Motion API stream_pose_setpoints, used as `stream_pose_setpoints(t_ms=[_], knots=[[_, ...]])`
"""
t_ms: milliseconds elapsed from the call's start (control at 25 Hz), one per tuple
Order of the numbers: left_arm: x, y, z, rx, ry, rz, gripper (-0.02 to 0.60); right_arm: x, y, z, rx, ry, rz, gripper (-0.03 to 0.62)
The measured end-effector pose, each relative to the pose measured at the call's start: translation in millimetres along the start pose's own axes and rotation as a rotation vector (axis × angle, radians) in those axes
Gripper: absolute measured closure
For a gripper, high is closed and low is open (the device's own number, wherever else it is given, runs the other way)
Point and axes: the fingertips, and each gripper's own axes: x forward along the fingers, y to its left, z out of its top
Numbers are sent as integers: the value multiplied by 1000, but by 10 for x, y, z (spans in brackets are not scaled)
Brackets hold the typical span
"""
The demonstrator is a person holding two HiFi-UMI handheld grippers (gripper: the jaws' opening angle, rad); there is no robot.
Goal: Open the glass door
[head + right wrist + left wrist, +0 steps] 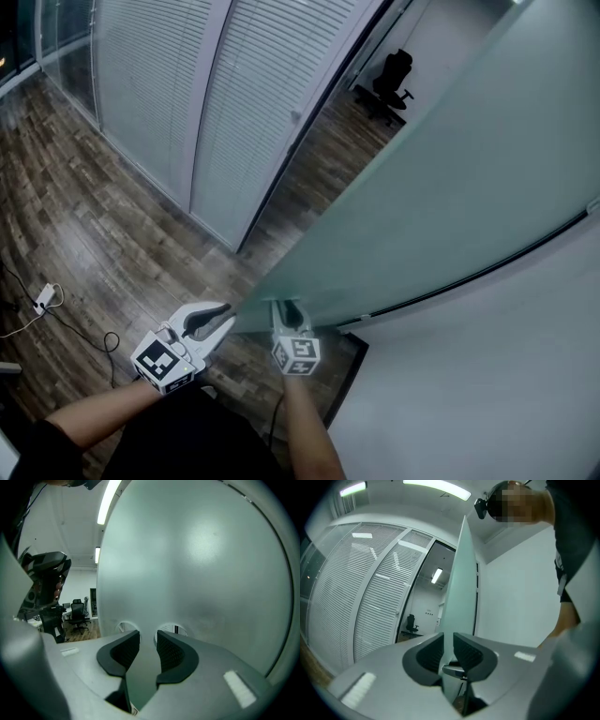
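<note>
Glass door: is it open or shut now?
Open. In the head view the glass door stands swung out at an angle, and the chair shows through the doorway beside it.

We can't see through the frosted glass door (450, 169); head view crops it at top and right edges.

1. Glass door (450, 178): frosted panel, ajar, bars the whole right side.
2. White wall (487, 403): shuts off the lower right, just beside the door.
3. Slatted partition (178, 94): bars the left.
4. Doorway gap (323, 155): free passage between partition and door edge; office chair (392, 77) well beyond.
5. Wooden floor (94, 225): open room leftward; cable (66, 319) lying there.
</note>
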Motion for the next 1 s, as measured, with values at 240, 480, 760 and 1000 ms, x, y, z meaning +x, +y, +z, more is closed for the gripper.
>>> stream_pose_setpoints(t_ms=[240, 480, 760, 1000], knots=[[160, -246, -38, 44, 4, -55, 491, -257, 65, -78, -1, -5, -2, 476], [310, -328, -56, 42, -1, -57, 462, -456, 141, -168, 15, -3, 8, 474], [477, -522, 28, 24, -11, -147, 450, -647, 178, -191, 37, -17, -14, 470], [443, -675, 54, 76, -13, -197, 518, -780, 188, -273, 37, -5, -39, 453]])
